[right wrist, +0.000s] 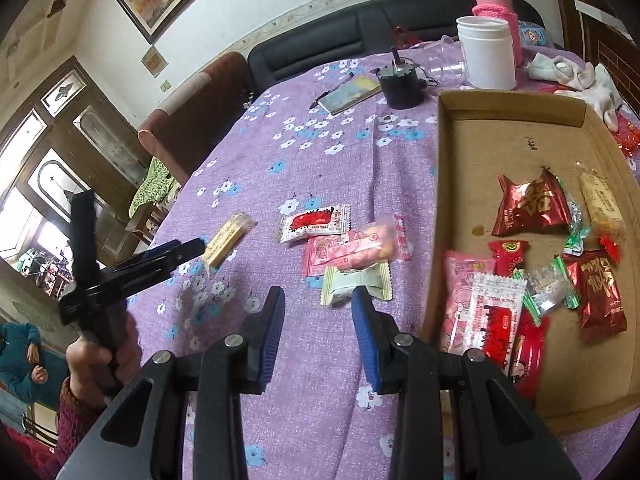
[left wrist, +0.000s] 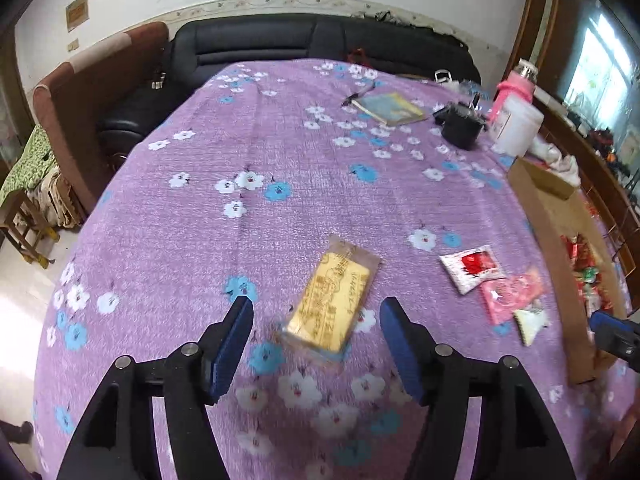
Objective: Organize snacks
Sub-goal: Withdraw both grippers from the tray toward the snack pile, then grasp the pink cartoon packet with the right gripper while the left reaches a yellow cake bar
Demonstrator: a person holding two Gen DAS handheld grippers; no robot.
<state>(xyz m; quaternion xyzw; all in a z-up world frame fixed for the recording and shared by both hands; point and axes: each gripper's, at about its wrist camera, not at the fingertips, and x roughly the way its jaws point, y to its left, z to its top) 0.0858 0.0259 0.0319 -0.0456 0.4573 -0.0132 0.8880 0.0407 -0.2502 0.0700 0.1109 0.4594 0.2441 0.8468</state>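
Observation:
A yellow wafer packet (left wrist: 334, 304) lies on the purple flowered tablecloth, just ahead of my open, empty left gripper (left wrist: 316, 312); it also shows in the right wrist view (right wrist: 228, 236). My left gripper (right wrist: 188, 250) hovers over it there. My right gripper (right wrist: 318, 300) is open and empty, just short of a pale green snack packet (right wrist: 356, 282). Beyond lie a pink packet (right wrist: 352, 250) and a white-and-red packet (right wrist: 314, 224). A shallow cardboard box (right wrist: 512, 136) on the right holds several wrapped snacks.
At the table's far end stand a white tub (right wrist: 488, 54), a pink bottle (right wrist: 494, 2), a black pot (right wrist: 402, 86), a notebook with a pen (right wrist: 352, 92) and a white cloth (right wrist: 580, 76). A black sofa (left wrist: 280, 42) is behind the table.

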